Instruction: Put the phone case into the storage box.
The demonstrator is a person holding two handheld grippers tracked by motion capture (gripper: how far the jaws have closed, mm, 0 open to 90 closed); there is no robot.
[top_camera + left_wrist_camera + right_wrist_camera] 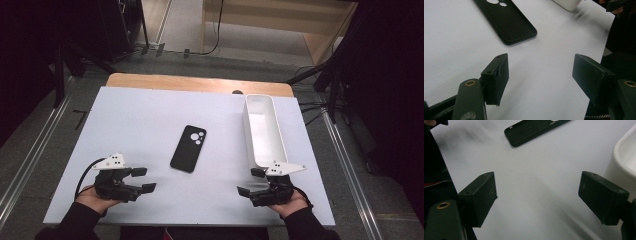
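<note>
Saw no writing to read. Counted one black phone case [188, 148] flat in the middle of the white counter [135, 125], one white tray [263, 131] beside, left gripper [144, 179] and right gripper [251, 181] fingers open, empty

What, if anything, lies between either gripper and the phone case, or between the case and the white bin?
Nothing visible. Bare table separates the left gripper and the right gripper from the phone case, and the case from the bin. Both grippers are open and empty.
</note>
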